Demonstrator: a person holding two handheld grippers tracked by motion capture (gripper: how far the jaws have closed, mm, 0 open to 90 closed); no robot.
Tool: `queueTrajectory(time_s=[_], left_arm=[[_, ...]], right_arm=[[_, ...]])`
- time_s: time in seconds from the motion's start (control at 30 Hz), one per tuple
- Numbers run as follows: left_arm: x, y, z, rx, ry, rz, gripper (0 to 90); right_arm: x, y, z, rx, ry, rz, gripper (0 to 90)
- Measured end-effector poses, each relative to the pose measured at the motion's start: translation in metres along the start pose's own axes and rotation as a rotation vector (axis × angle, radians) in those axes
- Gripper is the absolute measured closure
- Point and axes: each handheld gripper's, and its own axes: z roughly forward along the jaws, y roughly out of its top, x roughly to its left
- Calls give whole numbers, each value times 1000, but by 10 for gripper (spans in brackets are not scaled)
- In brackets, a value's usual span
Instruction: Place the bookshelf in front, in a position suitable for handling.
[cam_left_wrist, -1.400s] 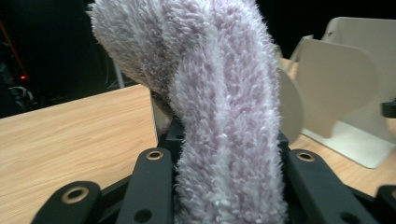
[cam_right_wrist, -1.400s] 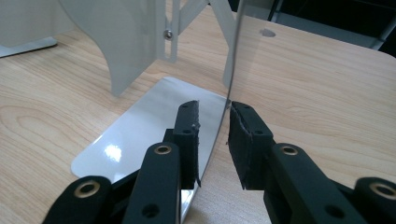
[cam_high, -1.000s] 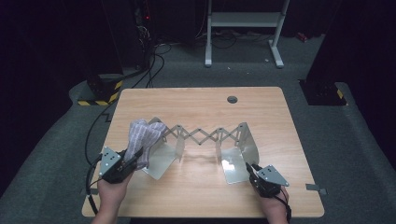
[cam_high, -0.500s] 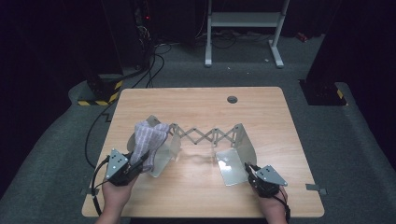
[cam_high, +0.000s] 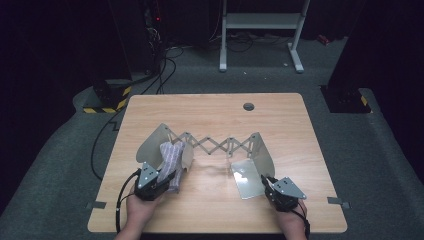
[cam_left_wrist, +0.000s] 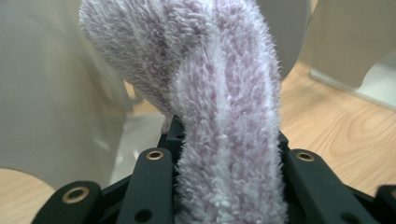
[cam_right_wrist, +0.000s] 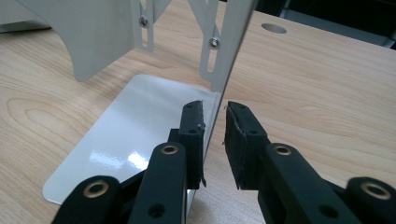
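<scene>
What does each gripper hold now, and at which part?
The left gripper holds the fuzzy purple cloth by its lower end. The right gripper straddles the upright end plate of the metal rack; a firm hold cannot be told.

towel lower, nearer the person

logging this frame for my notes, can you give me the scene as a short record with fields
surface: wooden table
main object: expandable metal bookend rack with scissor links between two end plates
left tool: shut on a fuzzy lilac sock
sock position: draped at the rack's left end plate, trailing back to the tool
right tool: jaws straddle the upright edge of the right end plate, a small gap visible on one side
hands: one on each tool, at the near table edge
</scene>
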Motion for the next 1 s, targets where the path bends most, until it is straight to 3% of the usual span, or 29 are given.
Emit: queueTrajectory(time_s=[0.07, 0.2, 0.3, 0.5, 0.73, 0.9, 1.0], left_arm=[[0, -2, 6, 30, -12, -19, 655], [-4, -7, 19, 93, -16, -1, 654], [-7, -9, 24, 109, -26, 6, 653], [-12, 3, 15, 62, -38, 13, 653], [-12, 41, -2, -17, -25, 61, 653], [-9, 66, -6, -47, -16, 81, 654], [-6, 72, -3, -33, -23, 86, 655]], right_arm=[[1, 0, 0, 2, 1, -1, 769], [1, 0, 1, 6, 2, -3, 769], [2, 0, 1, 6, 3, -6, 770], [1, 0, 0, 2, -2, -4, 770], [0, 0, -1, -1, -2, -3, 768], [1, 1, -1, -4, -1, -6, 768], [1, 1, -1, -4, 0, -6, 768]])
